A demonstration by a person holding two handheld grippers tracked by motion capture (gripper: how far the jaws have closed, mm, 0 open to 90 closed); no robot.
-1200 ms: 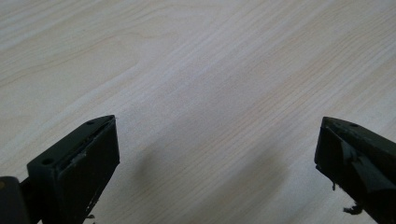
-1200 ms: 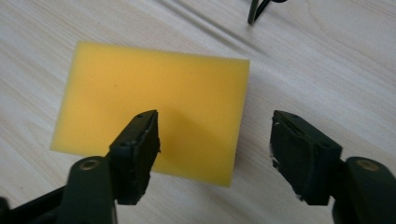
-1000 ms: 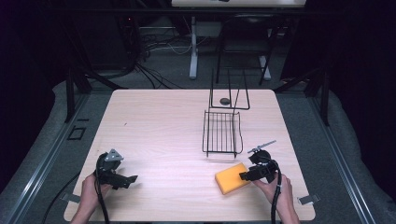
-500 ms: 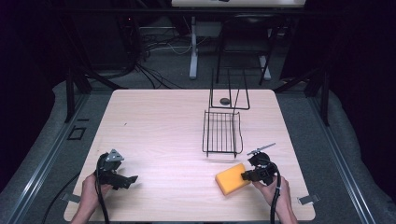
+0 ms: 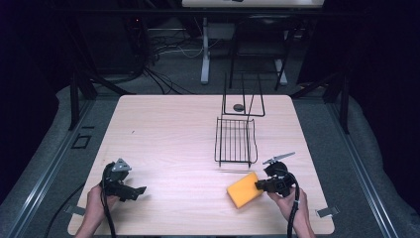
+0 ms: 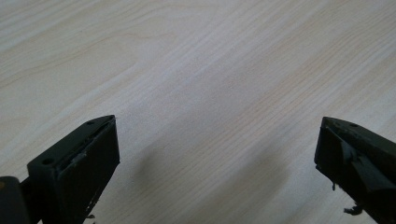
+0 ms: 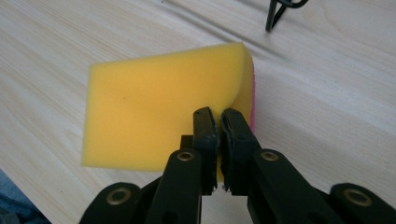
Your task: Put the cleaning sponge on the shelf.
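Here the wire rack (image 5: 236, 141) sits empty beside the sponge (image 5: 243, 190).

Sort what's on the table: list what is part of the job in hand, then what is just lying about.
In the job, judging by the grasp:
- yellow sponge, pinched at its edge
- right gripper, shut on it

Lying about, untouched:
- wire rack
- small dark round object behind the rack
- left gripper, open over bare table

Table (image 5: 163, 139): light wood grain. Wire rack (image 5: 235, 141) lying flat at ~2 o'clock from table centre. Upright wire frame (image 5: 242, 96) just behind it at 12 o'clock, small dark round object (image 5: 238, 107) at its base. Cables on floor (image 5: 163, 82) beyond far edge.
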